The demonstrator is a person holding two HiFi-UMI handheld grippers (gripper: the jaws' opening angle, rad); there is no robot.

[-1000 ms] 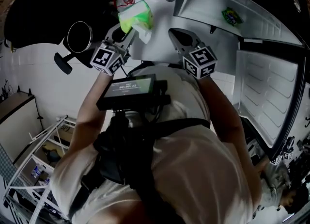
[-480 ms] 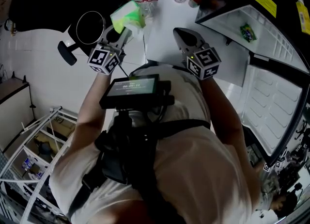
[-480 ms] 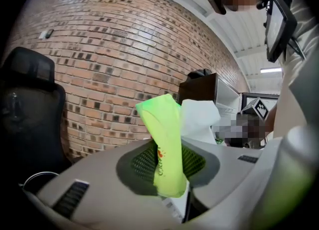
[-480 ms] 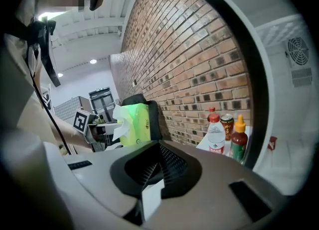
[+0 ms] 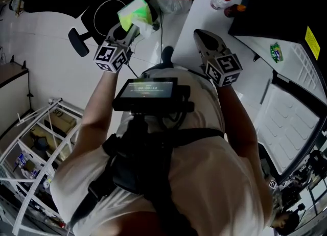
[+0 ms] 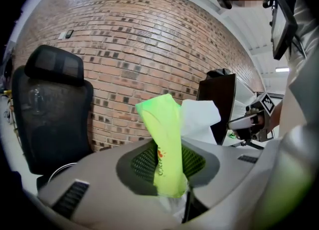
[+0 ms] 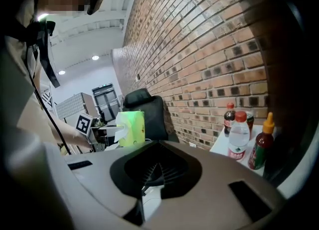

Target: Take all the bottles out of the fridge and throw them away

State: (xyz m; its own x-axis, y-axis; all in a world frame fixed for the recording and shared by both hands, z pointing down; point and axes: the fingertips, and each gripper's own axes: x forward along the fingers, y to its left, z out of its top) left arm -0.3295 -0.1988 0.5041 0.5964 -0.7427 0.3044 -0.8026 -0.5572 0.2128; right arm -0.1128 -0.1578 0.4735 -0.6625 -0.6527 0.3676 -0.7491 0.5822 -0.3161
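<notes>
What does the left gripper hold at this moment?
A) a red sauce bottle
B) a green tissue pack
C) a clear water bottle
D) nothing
B: in the left gripper view, the jaws of the left gripper clamp a green tissue pack, with white tissue sticking out of it.

White short-sleeved shirt (image 5: pixel 214 179), black harness (image 5: pixel 153 148), chest screen (image 5: pixel 149 90), grey left gripper (image 5: pixel 134 25) and right gripper (image 5: pixel 202 36), square-marker cubes (image 5: pixel 111 57)
</notes>
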